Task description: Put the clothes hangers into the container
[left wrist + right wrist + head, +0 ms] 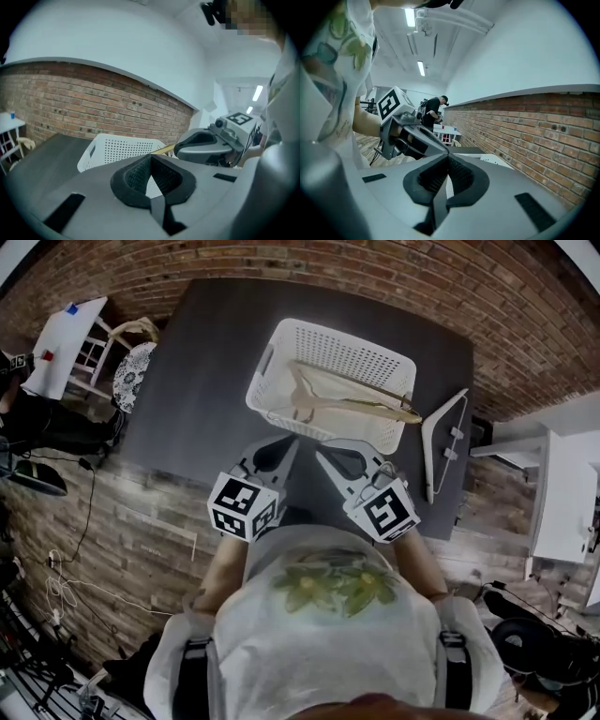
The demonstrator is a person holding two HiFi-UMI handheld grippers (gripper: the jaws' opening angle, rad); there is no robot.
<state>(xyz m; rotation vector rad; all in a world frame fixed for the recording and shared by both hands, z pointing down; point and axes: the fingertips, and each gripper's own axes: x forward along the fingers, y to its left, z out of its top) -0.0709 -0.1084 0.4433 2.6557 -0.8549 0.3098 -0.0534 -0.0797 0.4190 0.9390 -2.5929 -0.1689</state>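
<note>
A white perforated basket (pixel 330 379) (pixel 117 150) stands on the dark table (pixel 197 399). Inside it a wooden hanger (pixel 361 401) lies across, and its end (pixel 162 149) peeks over the rim. A white hanger (pixel 444 442) lies flat on the table to the basket's right. Both grippers hover at the table's near edge, short of the basket, with their tips angled toward each other. My left gripper (pixel 286 450) (pixel 151 157) is shut with nothing in it. My right gripper (pixel 324 456) (pixel 449 157) is also shut and holds nothing. Each shows in the other's view: the right gripper (pixel 211 145) and the left gripper (pixel 412 137).
A brick wall (pixel 375 277) runs behind the table. A white shelf unit (pixel 70 343) and a chair with a patterned seat (pixel 133 373) stand to the left, and white furniture (pixel 562 493) to the right. Cables lie on the wooden floor (pixel 56 587). A person (pixel 433 112) stands far off.
</note>
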